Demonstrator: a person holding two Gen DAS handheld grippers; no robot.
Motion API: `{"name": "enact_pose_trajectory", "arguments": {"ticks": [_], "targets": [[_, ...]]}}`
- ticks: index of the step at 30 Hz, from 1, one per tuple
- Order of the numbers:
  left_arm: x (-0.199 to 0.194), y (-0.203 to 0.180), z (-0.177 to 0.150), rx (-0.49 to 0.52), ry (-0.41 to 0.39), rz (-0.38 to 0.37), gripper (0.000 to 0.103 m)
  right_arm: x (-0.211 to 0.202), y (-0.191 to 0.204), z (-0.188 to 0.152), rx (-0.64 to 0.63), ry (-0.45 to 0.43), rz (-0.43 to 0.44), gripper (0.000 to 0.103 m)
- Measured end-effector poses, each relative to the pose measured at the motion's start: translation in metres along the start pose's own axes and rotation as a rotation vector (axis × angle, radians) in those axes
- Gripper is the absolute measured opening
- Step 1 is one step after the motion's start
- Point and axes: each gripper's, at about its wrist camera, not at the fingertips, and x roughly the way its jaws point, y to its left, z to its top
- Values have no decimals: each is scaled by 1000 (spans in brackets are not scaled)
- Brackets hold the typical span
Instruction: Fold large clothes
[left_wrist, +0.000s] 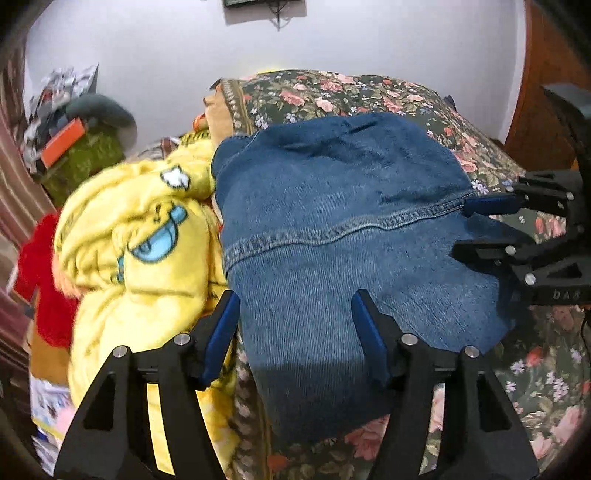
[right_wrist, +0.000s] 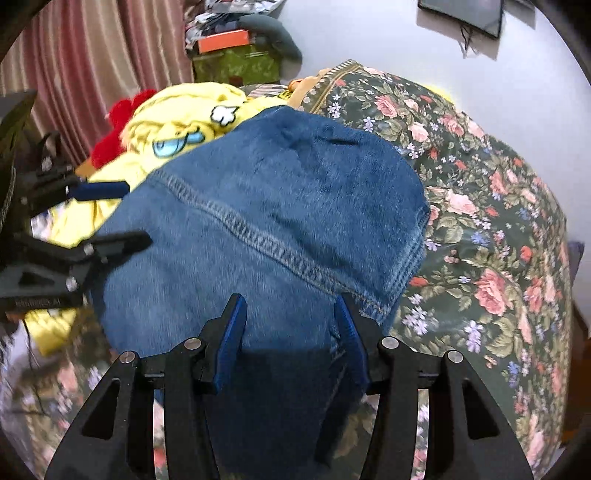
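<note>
A folded blue denim garment (left_wrist: 332, 221) lies on the floral bedspread (left_wrist: 369, 96); it also shows in the right wrist view (right_wrist: 280, 206). My left gripper (left_wrist: 295, 302) is open and empty, hovering over the denim's near left edge. My right gripper (right_wrist: 290, 306) is open and empty over the denim's near right edge. The right gripper shows at the right of the left wrist view (left_wrist: 476, 225), and the left gripper at the left of the right wrist view (right_wrist: 133, 214), both with jaws apart.
A crumpled yellow cartoon blanket (left_wrist: 140, 236) and a red fuzzy item (left_wrist: 40, 273) lie left of the denim. A cluttered green box (left_wrist: 81, 158) and a pink curtain (right_wrist: 92, 55) stand beyond. The bedspread (right_wrist: 480, 221) extends right toward the white wall.
</note>
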Motion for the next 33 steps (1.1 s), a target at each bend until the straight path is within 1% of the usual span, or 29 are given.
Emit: {"name": "enact_pose_trajectory", "arguments": {"ticks": [2,3,4,5,8,11,13,15,16,18,19,25,27,28,30,33], "targets": [[-3,7,-1,-57,12,-28,62,-6,2,-5,-10,-1,-28,48],[-5,12,-2,-92,20,-45,62,-10,3,-9,-7,11,-42,53],[-8,14,-4,-109,23,-52,62,-11,1,-12,3,21,-58,61],[-11,17,-6,-134,33,-65,62,-16,-2,-17,23,19,-74,62],[-24,19,-10,-165,45,-70,62,-32,-11,-27,77,24,-70,63],[-43,14,-12,-158,37,-44,62,-53,-14,-32,116,13,-71,63],[-58,9,-11,-150,20,-31,62,-76,-13,-33,125,-21,-85,63],[-82,1,-9,-146,-15,-29,62,-95,-11,-33,128,-55,-87,63],[-91,-1,-9,-144,-28,-27,62,-111,-9,-31,133,-86,-88,63],[-121,-10,-6,-129,-80,-10,62,-136,-5,-29,139,-138,-85,63],[-130,-13,-5,-124,-97,-6,62,-147,-3,-28,142,-163,-85,63],[-220,-41,1,-91,-278,17,62,-233,19,-23,153,-372,-91,63],[-257,-52,-2,-87,-364,22,62,-261,29,-25,157,-449,-86,63],[-267,-54,-3,-87,-387,19,62,-275,34,-27,160,-486,-86,63],[-300,-64,-10,-91,-465,17,62,-297,44,-31,165,-555,-87,63],[-332,-74,-21,-97,-545,16,62,-327,60,-41,175,-645,-85,63]]}}
